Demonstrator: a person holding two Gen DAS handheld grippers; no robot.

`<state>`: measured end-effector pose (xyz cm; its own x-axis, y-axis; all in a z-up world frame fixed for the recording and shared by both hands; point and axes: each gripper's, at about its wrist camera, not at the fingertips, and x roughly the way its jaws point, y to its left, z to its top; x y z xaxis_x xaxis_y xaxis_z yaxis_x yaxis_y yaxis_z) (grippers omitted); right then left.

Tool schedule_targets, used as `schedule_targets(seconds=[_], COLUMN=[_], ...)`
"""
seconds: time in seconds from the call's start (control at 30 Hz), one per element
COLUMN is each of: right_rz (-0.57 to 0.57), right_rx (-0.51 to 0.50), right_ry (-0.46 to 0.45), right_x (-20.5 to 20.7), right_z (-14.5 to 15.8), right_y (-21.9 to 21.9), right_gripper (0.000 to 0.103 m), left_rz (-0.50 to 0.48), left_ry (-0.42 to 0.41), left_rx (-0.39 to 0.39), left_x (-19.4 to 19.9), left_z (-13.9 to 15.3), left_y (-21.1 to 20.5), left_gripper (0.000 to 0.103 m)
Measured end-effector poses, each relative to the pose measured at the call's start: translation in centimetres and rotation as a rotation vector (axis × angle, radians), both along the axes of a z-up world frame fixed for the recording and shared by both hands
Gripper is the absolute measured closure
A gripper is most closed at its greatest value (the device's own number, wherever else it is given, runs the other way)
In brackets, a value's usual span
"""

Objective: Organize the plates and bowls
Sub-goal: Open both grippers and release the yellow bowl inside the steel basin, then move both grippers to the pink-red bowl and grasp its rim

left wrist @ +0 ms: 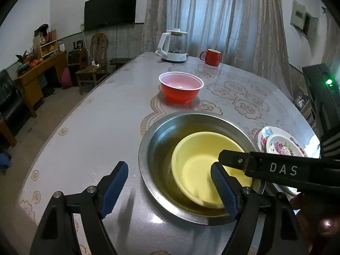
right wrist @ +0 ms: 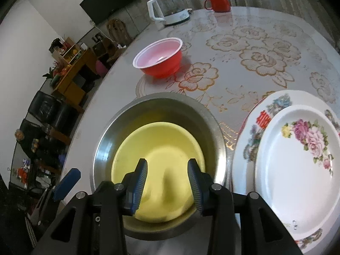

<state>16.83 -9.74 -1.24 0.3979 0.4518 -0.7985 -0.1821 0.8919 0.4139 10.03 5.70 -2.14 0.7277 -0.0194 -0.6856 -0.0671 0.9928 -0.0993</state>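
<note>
Okay, my right gripper (right wrist: 167, 182) hangs over the near side of the yellow bowl (right wrist: 158, 148), fingers partly spread with a clear gap between the blue pads (right wrist: 140, 186), pinching nothing; I can't tell whether the pads touch the bowl's rim. The yellow bowl sits nested inside the steel basin (right wrist: 106, 140), shifted toward the basin's near-right wall.

My left gripper (left wrist: 170, 189) is spread wide, holding nothing. Its left pad (left wrist: 114, 191) hovers over bare tablecloth just outside the steel basin's left rim, and its right pad (left wrist: 225, 189) is over the yellow bowl inside the basin. From the left wrist view the right gripper's black body, marked DAS, crosses in from the right above the yellow bowl's near edge.

Just right of the steel basin lie two flowered plates stacked: the smaller floral plate (right wrist: 297, 170) rests on the larger floral plate (right wrist: 261, 123), which nearly touches the basin's rim. Beyond the steel basin, apart from it, a red bowl (right wrist: 161, 55) with a white inside stands upright on the table (right wrist: 244, 48). Well beyond the basin, near the table's far edge, a white kettle (right wrist: 167, 8) and a red mug (right wrist: 218, 3) stand side by side, kettle to the left.
</note>
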Motion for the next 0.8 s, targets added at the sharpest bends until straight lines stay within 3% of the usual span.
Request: schedule_targets(seconds=[0.47, 0.8], right_rz=[0.008, 0.084], right_rx=[0.092, 0.035], right_ry=[-0.041, -0.106], right_x=[-1.4, -1.3], right_z=[1.0, 1.5], right_y=[-1.7, -1.9], right_gripper=[0.064, 0.063], left_rz=[0.005, 0.049], left_ry=[0.029, 0.003], left_rx=[-0.028, -0.075], left_x=[0.5, 0.1], left_z=[-0.4, 0.3], left_y=[-0.3, 2.0], left_gripper=[0.016, 0.005])
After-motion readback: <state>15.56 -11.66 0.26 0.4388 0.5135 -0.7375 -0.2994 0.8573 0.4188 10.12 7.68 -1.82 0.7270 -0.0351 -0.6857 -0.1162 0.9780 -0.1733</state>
